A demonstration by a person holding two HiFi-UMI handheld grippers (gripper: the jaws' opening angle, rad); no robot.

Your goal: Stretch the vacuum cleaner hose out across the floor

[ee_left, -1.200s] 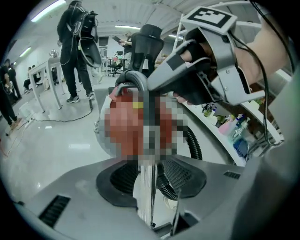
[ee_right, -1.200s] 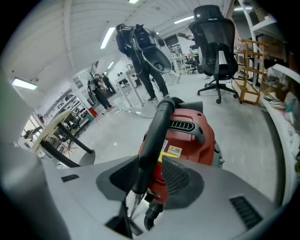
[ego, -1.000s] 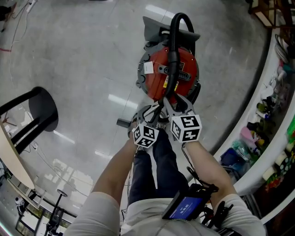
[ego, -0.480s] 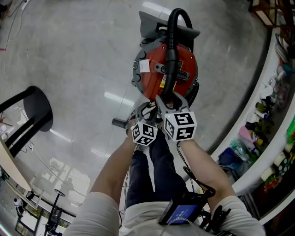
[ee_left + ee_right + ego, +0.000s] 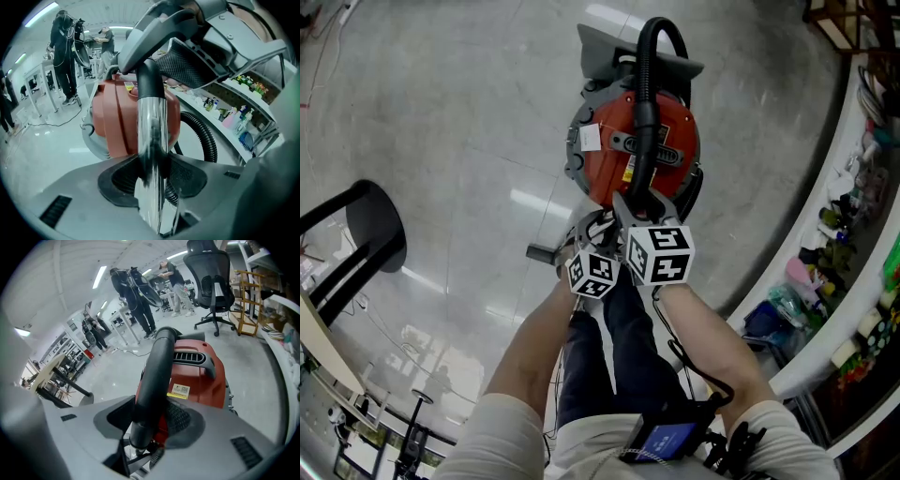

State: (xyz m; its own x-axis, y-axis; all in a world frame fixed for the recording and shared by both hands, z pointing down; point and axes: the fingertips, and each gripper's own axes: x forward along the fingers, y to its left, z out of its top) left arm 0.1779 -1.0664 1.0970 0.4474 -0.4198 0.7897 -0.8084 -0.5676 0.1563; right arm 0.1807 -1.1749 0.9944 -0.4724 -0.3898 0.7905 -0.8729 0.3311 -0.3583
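Note:
A red vacuum cleaner (image 5: pixel 628 150) stands on the grey floor just beyond my feet. Its black hose (image 5: pixel 649 84) arches over the top and comes down toward me. My left gripper (image 5: pixel 596 230) is shut on the chrome tube (image 5: pixel 151 140), with a pad pressing each side. My right gripper (image 5: pixel 642 204) straddles the black curved hose end (image 5: pixel 157 376). Its jaws have just been opening, so the hose end lies loosely between the pads. A ribbed length of hose (image 5: pixel 206 136) loops beside the red body (image 5: pixel 112 122).
A black stool (image 5: pixel 375 225) stands at the left. A curved white shelf with bottles (image 5: pixel 853 253) runs along the right. A grey part (image 5: pixel 614 47) sits behind the vacuum. An office chair (image 5: pixel 211 282) and standing people (image 5: pixel 63 56) are farther off.
The whole head view has shifted slightly left. Both grippers stay together at the vacuum's near side, and the right one has edged a little closer to the red body.

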